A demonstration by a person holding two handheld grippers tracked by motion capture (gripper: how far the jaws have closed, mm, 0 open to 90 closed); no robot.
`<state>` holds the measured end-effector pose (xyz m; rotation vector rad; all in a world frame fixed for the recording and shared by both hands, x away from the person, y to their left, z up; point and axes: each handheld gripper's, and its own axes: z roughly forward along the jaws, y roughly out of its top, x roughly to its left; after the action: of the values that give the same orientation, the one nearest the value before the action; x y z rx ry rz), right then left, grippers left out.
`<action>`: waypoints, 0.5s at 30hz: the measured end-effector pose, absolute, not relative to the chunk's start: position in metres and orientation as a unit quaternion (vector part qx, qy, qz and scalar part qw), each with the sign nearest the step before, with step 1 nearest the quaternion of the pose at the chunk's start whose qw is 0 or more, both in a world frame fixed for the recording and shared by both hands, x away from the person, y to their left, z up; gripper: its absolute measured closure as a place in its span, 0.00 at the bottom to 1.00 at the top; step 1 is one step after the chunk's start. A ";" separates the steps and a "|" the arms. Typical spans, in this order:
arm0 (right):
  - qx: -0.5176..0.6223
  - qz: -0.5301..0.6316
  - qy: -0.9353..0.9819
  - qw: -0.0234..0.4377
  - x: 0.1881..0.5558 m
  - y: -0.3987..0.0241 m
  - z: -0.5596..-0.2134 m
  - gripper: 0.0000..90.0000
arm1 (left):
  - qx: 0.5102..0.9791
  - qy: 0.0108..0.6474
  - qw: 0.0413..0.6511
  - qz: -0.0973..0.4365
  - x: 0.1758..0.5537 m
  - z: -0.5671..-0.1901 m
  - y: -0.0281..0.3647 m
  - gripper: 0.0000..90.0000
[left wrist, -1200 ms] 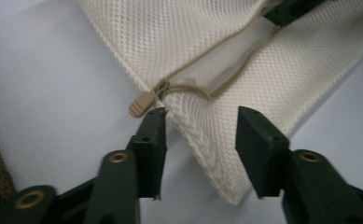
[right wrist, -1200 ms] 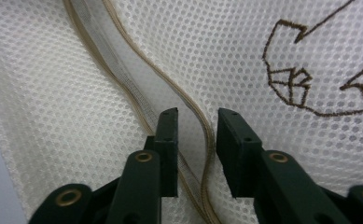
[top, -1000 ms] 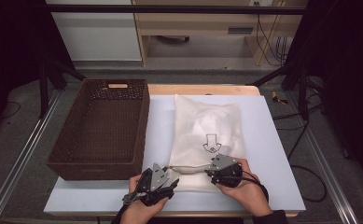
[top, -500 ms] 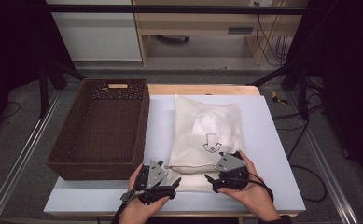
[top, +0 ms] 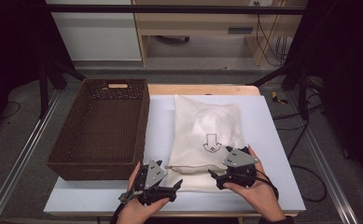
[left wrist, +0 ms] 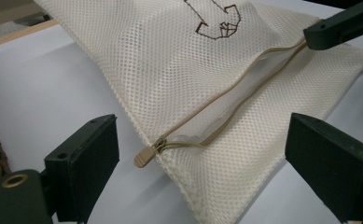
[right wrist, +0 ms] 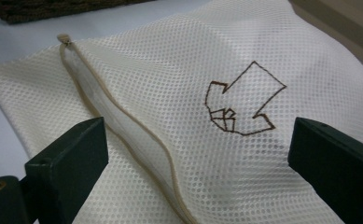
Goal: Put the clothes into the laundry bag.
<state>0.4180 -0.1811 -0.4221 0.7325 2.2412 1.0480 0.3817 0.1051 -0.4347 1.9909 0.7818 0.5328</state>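
lighting comes from overhead and is even across the white table [top: 272, 135], which reads bright without glare. surroundings fall off to near black at both sides of the high view. that view is soft and low in detail. gripper views are sharper on the mesh bag [left wrist: 179, 70], weave legible mid-frame; near jaws blur slightly. shadows are faint and short beneath the bag edges.

Two dark-green grippers [top: 177, 186] [top: 215, 177] — grey three-cornered screw-dotted top plates, black trailing cables.
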 end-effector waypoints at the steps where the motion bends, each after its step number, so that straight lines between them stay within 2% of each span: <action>1: 0.273 0.392 0.833 0.278 0.418 -0.182 -0.421 0.06 | 0.806 0.316 0.453 0.214 0.381 -0.435 0.105 0.11; 15: 0.304 0.391 0.818 0.294 0.427 -0.189 -0.413 0.06 | 0.804 0.305 0.468 0.202 0.391 -0.416 0.095 0.10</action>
<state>0.4268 -0.1894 -0.4127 0.8096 2.1774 1.0408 0.3915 0.0951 -0.4156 1.9718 0.7491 0.4955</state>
